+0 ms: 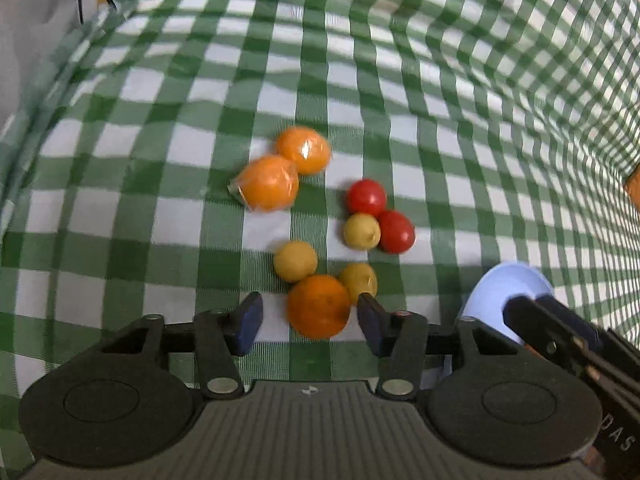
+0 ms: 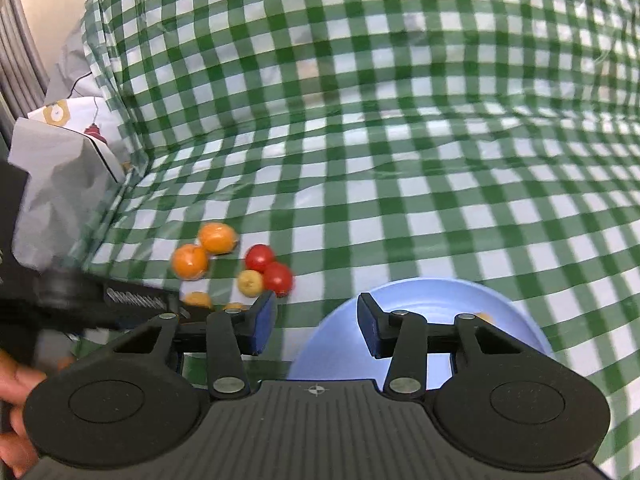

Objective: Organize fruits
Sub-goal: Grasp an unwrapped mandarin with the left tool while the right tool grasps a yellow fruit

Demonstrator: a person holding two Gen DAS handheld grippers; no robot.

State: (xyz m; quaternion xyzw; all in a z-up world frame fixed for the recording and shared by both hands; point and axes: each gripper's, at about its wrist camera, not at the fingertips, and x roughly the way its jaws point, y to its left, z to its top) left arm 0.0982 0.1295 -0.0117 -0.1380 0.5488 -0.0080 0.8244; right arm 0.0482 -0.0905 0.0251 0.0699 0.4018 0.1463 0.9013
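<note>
A bare orange (image 1: 319, 306) lies on the green checked cloth between the fingers of my left gripper (image 1: 310, 310). The right pad sits at its edge, the left pad stands clear, so the gripper is open. Beyond it lie three small yellow fruits (image 1: 295, 261), two red tomatoes (image 1: 366, 197) and two plastic-wrapped oranges (image 1: 270, 183). My right gripper (image 2: 316, 314) hovers open over the near rim of a light blue plate (image 2: 424, 296), nothing between its fingers. A small orange-yellow piece (image 2: 484, 316) shows on the plate behind the gripper's linkage. The same tomatoes (image 2: 279, 278) lie left of the plate.
The checked cloth (image 2: 400, 140) rises like a wall behind the table. A white paper bag (image 2: 60, 168) stands beyond the cloth's left edge. The left gripper's dark body (image 2: 80, 300) and a hand (image 2: 16, 384) fill the lower left of the right wrist view. Something orange (image 1: 634, 196) peeks in at the right edge.
</note>
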